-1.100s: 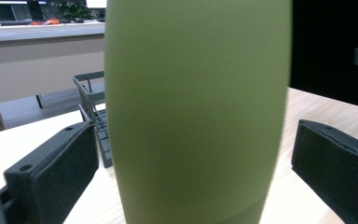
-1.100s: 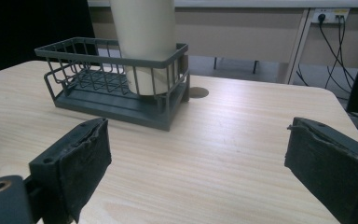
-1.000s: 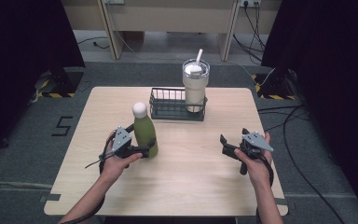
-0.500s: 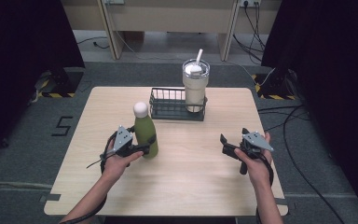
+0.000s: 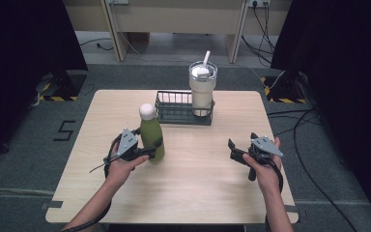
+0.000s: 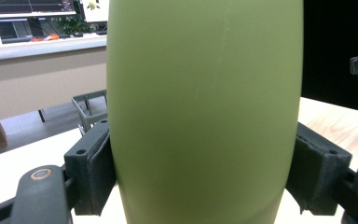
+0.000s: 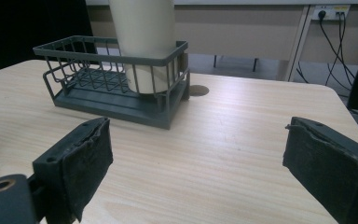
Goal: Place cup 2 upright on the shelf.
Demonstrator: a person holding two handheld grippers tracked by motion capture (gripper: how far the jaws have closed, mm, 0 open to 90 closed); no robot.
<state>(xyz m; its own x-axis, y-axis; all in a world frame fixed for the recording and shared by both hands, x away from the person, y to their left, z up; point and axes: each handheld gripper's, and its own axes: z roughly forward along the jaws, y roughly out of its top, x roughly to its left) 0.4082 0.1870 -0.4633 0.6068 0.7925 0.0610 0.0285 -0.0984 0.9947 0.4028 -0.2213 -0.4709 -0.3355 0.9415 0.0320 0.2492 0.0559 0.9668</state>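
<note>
A green bottle [image 5: 152, 137] with a white cap stands upright on the wooden table [image 5: 198, 193], left of centre. My left gripper [image 5: 152, 151] is shut on its lower body. In the left gripper view the bottle [image 6: 205, 112] sits between the two pads [image 6: 98, 172], which press on it from both sides. My right gripper [image 5: 233, 149] is held low over the table at the right, open, with nothing between its fingers [image 7: 81, 163]. Its jaws point toward the wire basket [image 7: 107, 100].
A dark wire basket [image 5: 174, 113] stands at the back middle of the table. A cream tumbler [image 5: 203, 92] with a lid and straw stands in its right end. Cables lie on the floor to the right of the table.
</note>
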